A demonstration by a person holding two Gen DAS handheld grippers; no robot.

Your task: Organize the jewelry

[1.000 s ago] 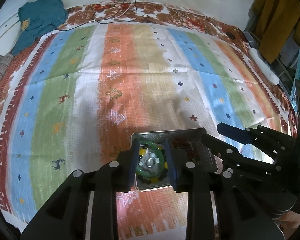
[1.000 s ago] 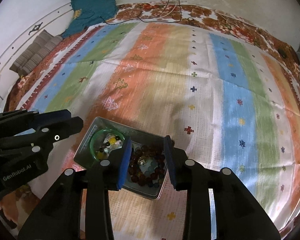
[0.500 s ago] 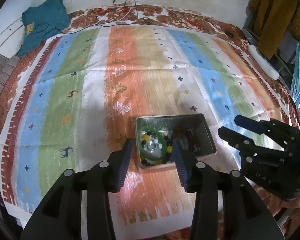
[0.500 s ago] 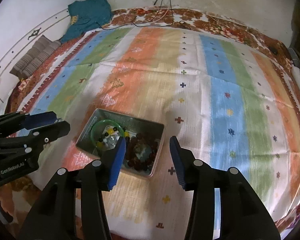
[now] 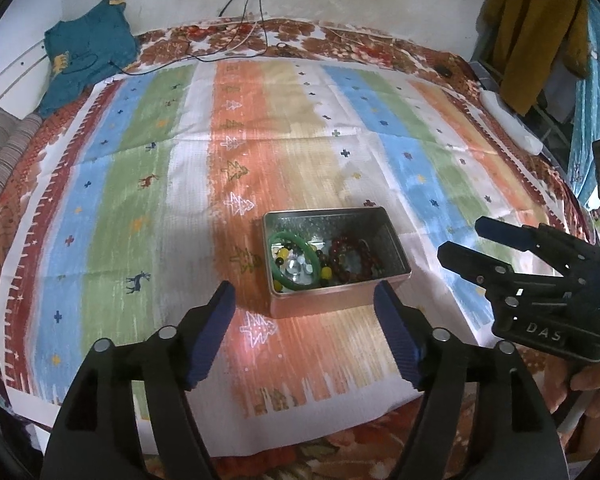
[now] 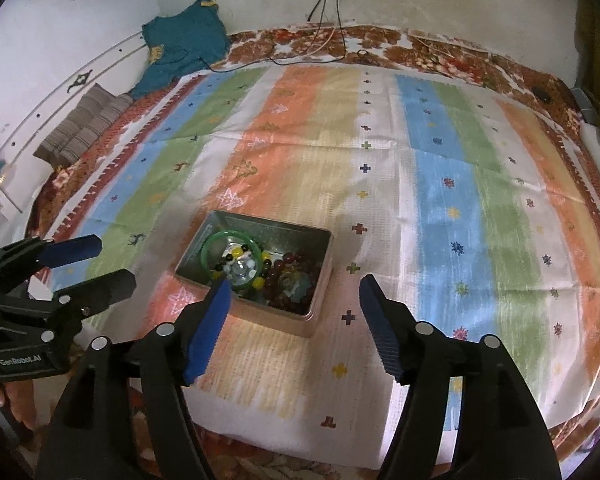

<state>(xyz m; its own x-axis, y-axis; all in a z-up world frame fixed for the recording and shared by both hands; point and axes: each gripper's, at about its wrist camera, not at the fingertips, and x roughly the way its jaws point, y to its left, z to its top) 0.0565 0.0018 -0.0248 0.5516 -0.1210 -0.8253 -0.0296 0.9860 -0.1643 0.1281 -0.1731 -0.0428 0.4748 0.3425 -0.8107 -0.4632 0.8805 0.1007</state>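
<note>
A metal tin [image 5: 331, 218] [image 6: 311, 240] stands on the striped cloth. In it lie a green bangle [image 5: 278, 242] [image 6: 212, 240], yellow and black beads [image 5: 282, 256] [image 6: 266, 257] and a dark red bead bracelet [image 5: 341, 246] [image 6: 288, 258]. My left gripper [image 5: 303, 300] is open and empty, raised on the near side of the tin; it also shows in the right wrist view [image 6: 100, 264]. My right gripper [image 6: 294, 292] is open and empty, raised near the tin's front edge; it also shows in the left wrist view [image 5: 463, 242].
The striped cloth [image 5: 300, 120] [image 6: 439, 160] covers a bed. A teal garment [image 5: 88, 56] [image 6: 180, 40] and cables [image 5: 256, 12] lie at the far edge. Folded striped fabric [image 6: 80, 128] is at the left. A mustard garment [image 5: 535, 28] hangs at the right.
Both grippers have opened wide and pulled back and up from the tin. The jewelry stays in the tin.
</note>
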